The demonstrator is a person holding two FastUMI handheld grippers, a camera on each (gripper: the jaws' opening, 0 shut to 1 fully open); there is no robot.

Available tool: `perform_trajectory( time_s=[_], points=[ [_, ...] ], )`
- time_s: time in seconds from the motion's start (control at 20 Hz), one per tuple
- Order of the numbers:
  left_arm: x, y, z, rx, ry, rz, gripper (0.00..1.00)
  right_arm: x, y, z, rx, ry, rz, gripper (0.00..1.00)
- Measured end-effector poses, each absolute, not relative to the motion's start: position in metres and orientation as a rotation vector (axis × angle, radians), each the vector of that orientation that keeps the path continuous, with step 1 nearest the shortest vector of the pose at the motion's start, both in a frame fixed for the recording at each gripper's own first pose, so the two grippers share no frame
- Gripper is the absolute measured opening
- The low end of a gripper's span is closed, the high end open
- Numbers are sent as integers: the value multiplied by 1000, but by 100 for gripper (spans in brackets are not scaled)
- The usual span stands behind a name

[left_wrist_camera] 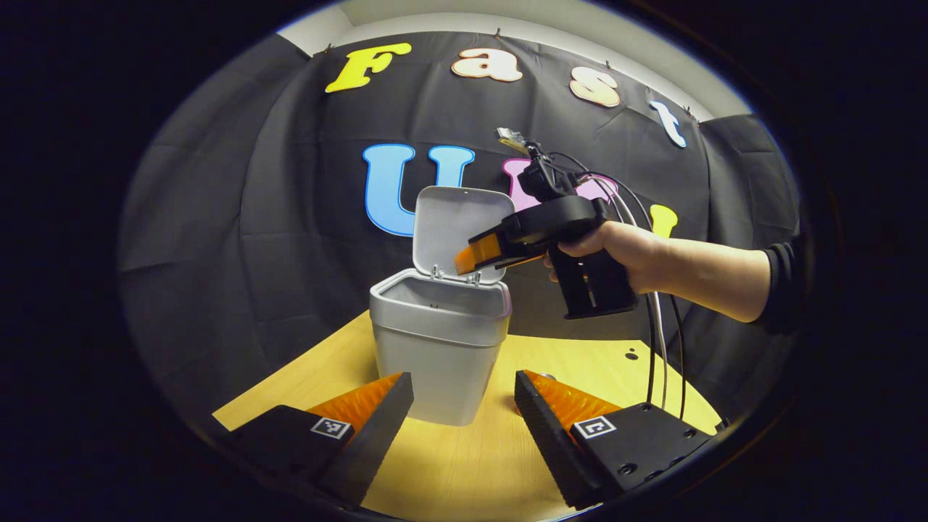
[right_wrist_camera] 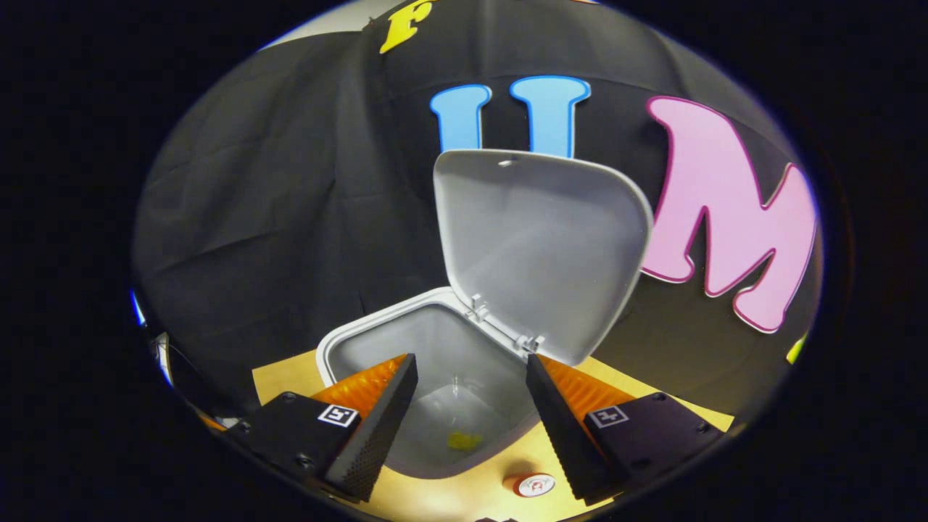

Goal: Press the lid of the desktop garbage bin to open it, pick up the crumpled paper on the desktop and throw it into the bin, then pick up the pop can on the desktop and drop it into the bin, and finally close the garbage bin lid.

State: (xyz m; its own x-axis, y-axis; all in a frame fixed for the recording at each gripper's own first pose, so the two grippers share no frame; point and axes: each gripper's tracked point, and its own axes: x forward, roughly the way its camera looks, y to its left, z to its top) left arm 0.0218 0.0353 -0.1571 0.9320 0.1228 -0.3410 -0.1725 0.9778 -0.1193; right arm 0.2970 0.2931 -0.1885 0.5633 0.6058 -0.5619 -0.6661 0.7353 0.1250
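The grey desktop bin [left_wrist_camera: 438, 348] stands on the wooden table with its lid [left_wrist_camera: 453, 225] swung up and open. Above its opening, a hand [left_wrist_camera: 631, 250] holds my right gripper [left_wrist_camera: 475, 255], tilted down towards the bin. In the right gripper view I look into the bin [right_wrist_camera: 442, 341] past the raised lid [right_wrist_camera: 544, 246]; a small yellow thing [right_wrist_camera: 464, 440] lies on its floor. My right gripper [right_wrist_camera: 471, 424] is open and empty. The pop can [right_wrist_camera: 533, 484] stands on the table beside the bin. My left gripper [left_wrist_camera: 464, 409] is open, low in front of the bin.
The wooden table [left_wrist_camera: 449, 471] ends at the black cloth wall close behind the bin. Cables [left_wrist_camera: 660, 341] hang from the right gripper down to the table's right side. A forearm with a dark sleeve [left_wrist_camera: 779, 286] reaches in from the right.
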Motion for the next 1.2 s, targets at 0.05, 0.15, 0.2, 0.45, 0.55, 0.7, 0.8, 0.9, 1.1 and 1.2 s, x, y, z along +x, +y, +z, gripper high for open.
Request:
perform_trajectory(
  time_s=[0.05, 0.15, 0.2, 0.45, 0.55, 0.7, 0.8, 0.9, 1.1, 1.2],
  points=[
    [24, 32, -161, -145, 342, 135, 95, 300, 282, -182, -100, 594, 720, 98],
    [34, 25, -170, -121, 350, 89, 96, 304, 250, -168, -89, 536, 652, 98],
    [42, 20, -177, -103, 358, 61, 95, 303, 231, -164, -89, 518, 615, 98],
    [83, -8, -222, -47, 395, -68, 96, 283, 119, -181, -98, 503, 399, 98],
    [99, -22, -243, -52, 406, -106, 96, 274, 60, -190, -166, 457, 256, 99],
    [122, -44, -277, -45, 426, -153, 96, 246, -18, -202, -187, 408, 85, 98],
    [134, -54, -302, -9, 453, -161, 96, 223, -57, -213, -141, 392, -4, 98],
    [145, -70, -322, 1, 458, -188, 96, 202, -99, -227, -123, 375, -112, 98],
    [169, -92, -371, 2, 505, -187, 96, 168, -152, -253, -107, 382, -243, 98],
    [180, -98, -393, -31, 533, -177, 97, 153, -170, -264, -108, 375, -274, 98]
  ],
)
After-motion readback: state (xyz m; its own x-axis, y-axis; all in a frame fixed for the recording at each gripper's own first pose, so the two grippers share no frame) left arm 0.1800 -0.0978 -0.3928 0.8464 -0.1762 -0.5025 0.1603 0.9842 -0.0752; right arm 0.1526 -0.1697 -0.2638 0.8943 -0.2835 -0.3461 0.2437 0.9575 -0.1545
